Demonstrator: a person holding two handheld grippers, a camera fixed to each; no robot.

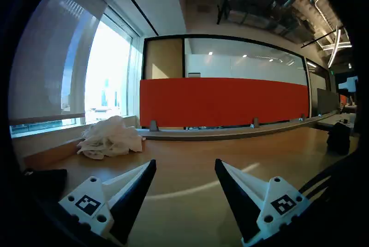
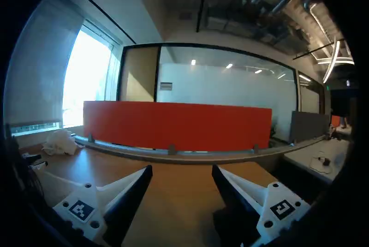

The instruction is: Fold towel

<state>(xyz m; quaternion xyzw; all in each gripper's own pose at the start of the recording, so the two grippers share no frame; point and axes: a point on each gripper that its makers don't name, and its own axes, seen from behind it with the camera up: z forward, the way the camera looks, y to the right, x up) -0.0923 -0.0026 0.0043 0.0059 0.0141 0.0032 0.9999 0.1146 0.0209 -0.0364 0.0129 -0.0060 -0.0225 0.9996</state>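
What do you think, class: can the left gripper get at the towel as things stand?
Probably yes. The left gripper is open, and the crumpled towel lies ahead to its left on the desk, with bare wood between them and nothing across the way.

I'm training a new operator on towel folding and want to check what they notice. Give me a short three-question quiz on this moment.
1. True or false: the white towel lies flat and neatly folded on the wooden table.
2. Pick one: the left gripper is A) open, holding nothing; B) shut on the towel; C) shut, holding nothing.
3. Fill in: in the right gripper view, the towel sits far to the ___ of the right gripper, near the window.

Key: 1 false, it is a crumpled heap; 2 A; 3 left.
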